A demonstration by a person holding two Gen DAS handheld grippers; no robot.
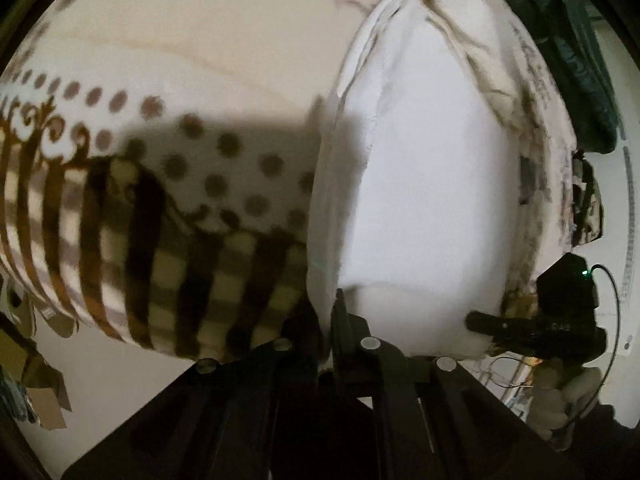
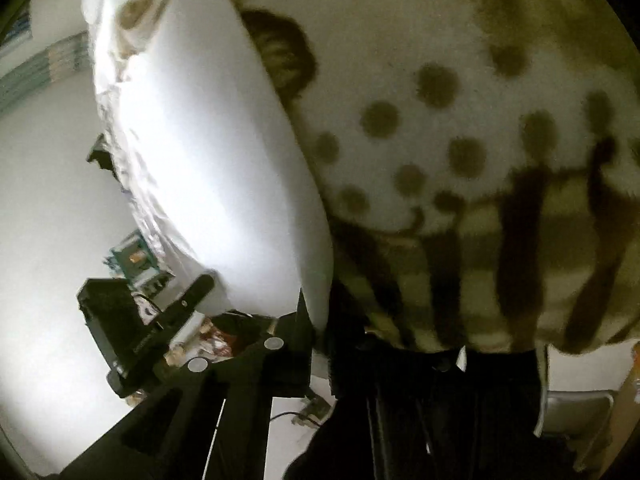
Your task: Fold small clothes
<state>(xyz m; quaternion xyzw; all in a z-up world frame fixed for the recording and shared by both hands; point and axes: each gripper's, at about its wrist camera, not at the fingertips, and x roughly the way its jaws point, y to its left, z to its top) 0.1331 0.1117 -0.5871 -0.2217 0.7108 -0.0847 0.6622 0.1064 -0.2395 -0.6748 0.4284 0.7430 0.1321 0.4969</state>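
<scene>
A small white garment (image 1: 420, 184) hangs lifted in front of a cream blanket with brown dots and stripes (image 1: 180, 176). My left gripper (image 1: 328, 320) is shut on the garment's lower edge at one corner. The right gripper shows in the left wrist view (image 1: 492, 326), pinching the other corner. In the right wrist view the white garment (image 2: 216, 152) fills the left middle. My right gripper (image 2: 316, 320) is shut on its bottom edge. The left gripper (image 2: 200, 280) shows there as a black finger at the cloth's other corner.
The patterned blanket (image 2: 480, 160) fills the right of the right wrist view. A dark green cloth (image 1: 576, 48) lies at the upper right. Cardboard pieces (image 1: 36, 380) lie on the pale floor at the lower left. A small circuit board (image 2: 132, 260) sits beyond the garment.
</scene>
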